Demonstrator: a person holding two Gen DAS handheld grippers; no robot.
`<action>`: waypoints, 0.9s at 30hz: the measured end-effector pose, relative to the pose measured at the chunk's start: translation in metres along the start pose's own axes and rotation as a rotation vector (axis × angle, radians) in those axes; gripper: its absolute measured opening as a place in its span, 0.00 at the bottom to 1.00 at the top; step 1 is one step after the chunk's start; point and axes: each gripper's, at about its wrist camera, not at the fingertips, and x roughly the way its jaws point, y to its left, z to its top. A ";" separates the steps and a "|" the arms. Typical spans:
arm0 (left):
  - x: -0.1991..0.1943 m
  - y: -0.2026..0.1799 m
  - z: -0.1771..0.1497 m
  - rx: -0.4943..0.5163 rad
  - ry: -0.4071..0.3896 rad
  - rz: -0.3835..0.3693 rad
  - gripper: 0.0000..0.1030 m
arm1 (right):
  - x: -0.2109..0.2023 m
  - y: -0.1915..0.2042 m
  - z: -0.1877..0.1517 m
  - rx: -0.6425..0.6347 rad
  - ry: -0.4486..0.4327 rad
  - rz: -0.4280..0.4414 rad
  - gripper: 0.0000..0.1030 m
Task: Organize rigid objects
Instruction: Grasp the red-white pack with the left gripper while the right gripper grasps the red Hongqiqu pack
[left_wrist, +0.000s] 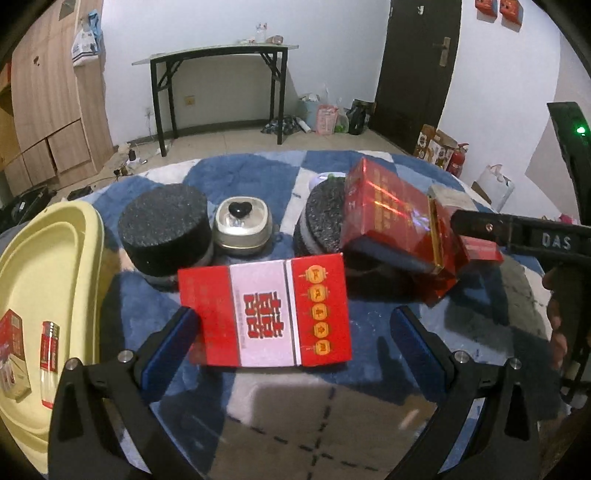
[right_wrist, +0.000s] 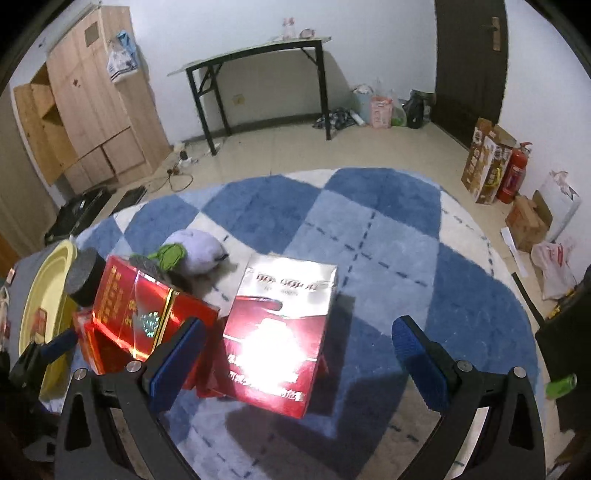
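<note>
Left gripper (left_wrist: 295, 332) spread wide around one red-and-white box (left_wrist: 264, 314), pads apart from its sides. Right gripper (right_wrist: 295, 347) equally wide, framing one shiny red box (right_wrist: 277, 332) on the blue checked rug (right_wrist: 388, 240). Two black foam discs (left_wrist: 162, 225) and one silver tin (left_wrist: 242, 229) behind, centre. Two small packs in the yellow tray (left_wrist: 48, 258), near left.
</note>
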 end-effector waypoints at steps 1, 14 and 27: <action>0.000 0.001 0.000 -0.004 -0.003 -0.003 1.00 | -0.002 0.003 0.001 -0.012 0.005 0.002 1.00; 0.018 0.007 -0.010 0.001 0.025 0.026 1.00 | 0.010 0.025 -0.006 -0.140 0.075 -0.048 1.00; 0.015 0.022 -0.012 -0.017 0.025 -0.016 0.90 | 0.018 0.020 -0.008 -0.139 0.045 -0.016 0.68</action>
